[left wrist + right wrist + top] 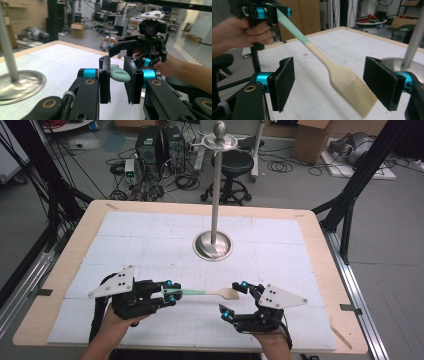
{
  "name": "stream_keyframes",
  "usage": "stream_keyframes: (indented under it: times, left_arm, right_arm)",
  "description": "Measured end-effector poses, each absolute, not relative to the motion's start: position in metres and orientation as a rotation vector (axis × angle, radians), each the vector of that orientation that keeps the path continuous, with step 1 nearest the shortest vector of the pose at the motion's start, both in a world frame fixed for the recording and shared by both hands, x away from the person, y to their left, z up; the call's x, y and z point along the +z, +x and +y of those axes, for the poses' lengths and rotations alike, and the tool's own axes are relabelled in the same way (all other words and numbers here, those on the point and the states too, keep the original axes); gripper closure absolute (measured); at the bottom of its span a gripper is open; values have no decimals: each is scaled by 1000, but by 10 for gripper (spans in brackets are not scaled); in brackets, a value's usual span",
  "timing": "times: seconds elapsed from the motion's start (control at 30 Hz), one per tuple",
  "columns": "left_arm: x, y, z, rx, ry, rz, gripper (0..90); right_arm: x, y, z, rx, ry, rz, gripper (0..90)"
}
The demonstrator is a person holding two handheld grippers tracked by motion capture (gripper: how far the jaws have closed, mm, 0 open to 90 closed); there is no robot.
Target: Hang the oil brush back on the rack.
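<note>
A spatula (pixel 207 293) with a mint-green handle and a pale wooden slotted head lies level above the white mat, near the front. My left gripper (pixel 170 292) is shut on the end of the green handle (pixel 120 74), which sits pinched between its two black pads. My right gripper (pixel 234 298) stands open around the wooden head (pixel 347 85). In the right gripper view the pads (pixel 283 82) are well apart on either side of the head, clear of it. That view also has the left gripper (pixel 272 11) at the top left, holding the handle.
A tall metal stand (pixel 216 195) with a round base (pixel 213 245) rises from the middle of the white gridded mat (pixel 150 235). The wooden table edge (pixel 327 250) frames the mat. A stool, computers and cables are on the floor beyond.
</note>
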State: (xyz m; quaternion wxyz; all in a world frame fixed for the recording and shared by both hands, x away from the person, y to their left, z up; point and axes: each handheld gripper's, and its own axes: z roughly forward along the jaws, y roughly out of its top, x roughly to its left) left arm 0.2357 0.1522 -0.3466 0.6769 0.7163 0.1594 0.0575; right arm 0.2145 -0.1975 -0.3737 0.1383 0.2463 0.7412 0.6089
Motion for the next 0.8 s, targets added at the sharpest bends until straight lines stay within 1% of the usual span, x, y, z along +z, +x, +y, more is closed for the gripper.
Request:
stream_keyframes:
  times: [0.3,0.57,0.77,0.8]
  left_arm:
    - [-336,239,146,193,1676,462,758]
    - [-333,241,139,167,1717,478,758]
    - [-325,241,136,165,1769,484,757]
    - [-326,240,135,158,1774,478,757]
  right_arm:
    - [-376,218,-191,1657,721,2121,232]
    - [-372,217,-177,1534,664,2112,237]
    - [-370,217,-173,1431,630,2106,267]
    - [-370,215,-172,1400,610,2104,292]
